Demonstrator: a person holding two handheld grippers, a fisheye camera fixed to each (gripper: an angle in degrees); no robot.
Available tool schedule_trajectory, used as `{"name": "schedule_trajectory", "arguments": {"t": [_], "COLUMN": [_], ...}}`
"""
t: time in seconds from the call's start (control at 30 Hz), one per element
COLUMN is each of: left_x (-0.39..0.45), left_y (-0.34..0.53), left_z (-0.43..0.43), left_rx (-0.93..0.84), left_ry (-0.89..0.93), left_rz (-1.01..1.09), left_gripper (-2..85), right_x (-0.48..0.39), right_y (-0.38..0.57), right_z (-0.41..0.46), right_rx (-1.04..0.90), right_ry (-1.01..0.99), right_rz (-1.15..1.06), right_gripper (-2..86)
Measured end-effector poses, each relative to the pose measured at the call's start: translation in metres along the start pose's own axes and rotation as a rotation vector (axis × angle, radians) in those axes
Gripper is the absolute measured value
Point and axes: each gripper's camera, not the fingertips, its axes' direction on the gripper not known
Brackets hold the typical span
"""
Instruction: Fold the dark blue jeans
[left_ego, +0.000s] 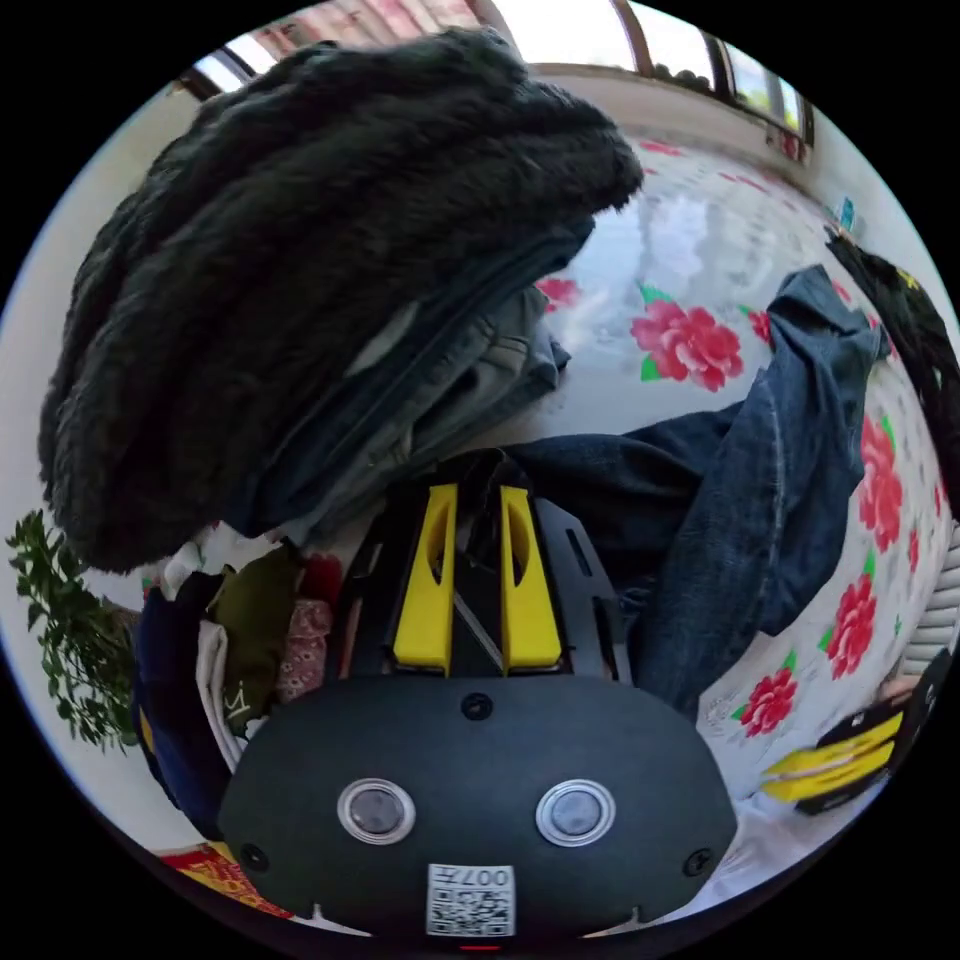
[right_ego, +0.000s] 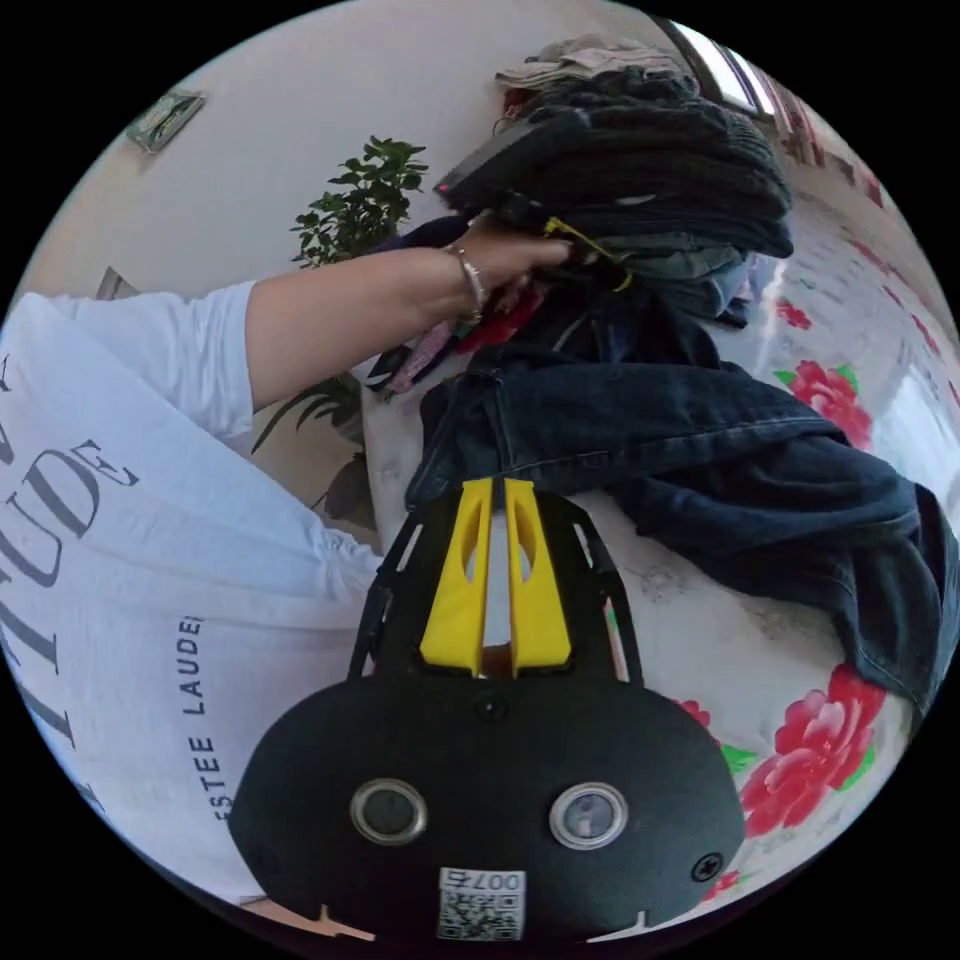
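The dark blue jeans (left_ego: 760, 480) lie crumpled on a bed with a white, red-flowered sheet (left_ego: 690, 345). My left gripper (left_ego: 478, 490) is shut on a dark edge of the jeans, right beside a tall pile of clothes. In the right gripper view a hand holds that left gripper (right_ego: 590, 245) against the pile, and the jeans (right_ego: 700, 440) rise toward it. My right gripper (right_ego: 497, 485) has its yellow jaws together at the near edge of the jeans, with only sheet showing in the slit. The left gripper view shows the right gripper (left_ego: 775, 780) low over the sheet, apart from the denim.
A stack of folded clothes topped by a dark fuzzy garment (left_ego: 330, 250) stands close by the left gripper. More dark clothing (left_ego: 920, 330) lies at the far side of the bed. A potted plant (right_ego: 360, 200) and a wall are behind. The person's white shirt (right_ego: 120, 560) and bare arm (right_ego: 350, 310) are near.
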Motion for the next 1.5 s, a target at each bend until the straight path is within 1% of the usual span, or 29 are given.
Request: {"name": "schedule_trajectory", "arguments": {"t": [0.07,0.13,0.17,0.2,0.27,0.37,0.43,0.5,0.57,0.6,0.63,0.7,0.73,0.77,0.8,0.87,0.9,0.97,1.03,1.1,1.13,1.17,1.2,1.23,1.27,1.3,1.37,1.43,1.5], "left_x": [-0.011,-0.01,-0.002,0.01,0.033,0.077,0.101,0.125,0.129,0.125,0.121,0.103,0.098,0.088,0.078,0.061,0.048,0.026,0.001,-0.027,-0.032,-0.039,-0.04,-0.04,-0.038,-0.034,-0.028,-0.02,-0.01], "left_y": [0.027,0.064,0.089,0.113,0.14,0.162,0.165,0.161,0.153,0.146,0.142,0.135,0.134,0.132,0.131,0.13,0.131,0.133,0.138,0.151,0.155,0.164,0.174,0.178,0.187,0.195,0.205,0.211,0.214], "left_z": [-0.023,-0.046,-0.059,-0.068,-0.073,-0.063,-0.05,-0.025,-0.023,-0.021,-0.02,-0.019,-0.018,-0.019,-0.021,-0.031,-0.042,-0.063,-0.089,-0.124,-0.13,-0.139,-0.142,-0.141,-0.138,-0.133,-0.126,-0.122,-0.123], "left_rx": [0.057,0.103,0.126,0.131,0.087,-0.029,-0.086,-0.182,-0.185,-0.219,-0.237,-0.256,-0.261,-0.266,-0.264,-0.246,-0.219,-0.167,-0.106,-0.007,0.009,0.032,0.037,0.03,0.004,-0.019,-0.05,-0.07,-0.079], "left_ry": [0.048,0.111,0.154,0.206,0.266,0.345,0.296,0.123,0.131,0.162,0.17,0.203,0.224,0.258,0.28,0.298,0.31,0.358,0.39,0.428,0.437,0.446,0.449,0.45,0.447,0.447,0.453,0.448,0.423], "left_rz": [-0.027,-0.025,-0.002,0.037,0.07,0.123,0.171,0.249,0.284,0.259,0.235,0.17,0.153,0.117,0.086,0.043,0.014,-0.024,-0.052,-0.066,-0.064,-0.046,-0.016,-0.005,0.0,0.002,0.001,0.017,0.049], "left_gripper": [9.5,11.1,11.8,12.5,13.4,14.7,14.0,11.2,8.8,7.1,6.1,4.2,3.9,3.3,2.8,2.1,1.8,1.5,1.3,1.1,1.1,1.0,1.0,1.0,1.0,1.1,1.1,1.2,1.4], "right_x": [0.049,0.097,0.133,0.15,0.213,0.277,0.309,0.336,0.368,0.375,0.387,0.385,0.389,0.39,0.386,0.354,0.342,0.279,0.227,0.182,0.163,0.15,0.145,0.133,0.114,0.103,0.06,0.042,0.045], "right_y": [0.014,0.023,0.027,0.028,0.025,0.005,-0.016,-0.035,-0.053,-0.055,-0.059,-0.061,-0.06,-0.055,-0.052,-0.031,-0.024,0.01,0.046,0.094,0.132,0.172,0.19,0.225,0.251,0.26,0.28,0.284,0.285], "right_z": [-0.035,-0.063,-0.084,-0.095,-0.131,-0.154,-0.153,-0.142,-0.122,-0.116,-0.101,-0.105,-0.11,-0.121,-0.13,-0.184,-0.199,-0.251,-0.277,-0.285,-0.28,-0.267,-0.259,-0.244,-0.235,-0.233,-0.244,-0.257,-0.269], "right_rx": [0.071,0.098,0.113,0.126,0.16,0.16,0.102,0.032,-0.058,-0.084,-0.155,-0.093,-0.102,-0.064,-0.016,0.225,0.274,0.394,0.406,0.383,0.336,0.264,0.222,0.147,0.117,0.124,0.281,0.417,0.512], "right_ry": [0.149,0.275,0.336,0.353,0.423,0.517,0.566,0.607,0.6,0.596,0.572,0.606,0.605,0.558,0.558,0.609,0.628,0.725,0.806,0.862,0.844,0.776,0.731,0.683,0.693,0.691,0.683,0.692,0.619], "right_rz": [0.135,0.258,0.357,0.4,0.53,0.619,0.62,0.629,0.647,0.653,0.658,0.631,0.673,0.697,0.71,0.719,0.707,0.64,0.618,0.663,0.752,0.874,0.938,1.08,1.179,1.205,1.225,1.23,1.238], "right_gripper": [2.1,3.2,3.9,4.3,5.9,6.9,7.5,7.9,7.7,7.3,6.6,4.1,2.5,1.4,1.0,0.3,0.2,0.0,0.0,0.1,0.3,0.5,0.7,1.2,1.9,2.2,3.6,4.7,6.0]}}
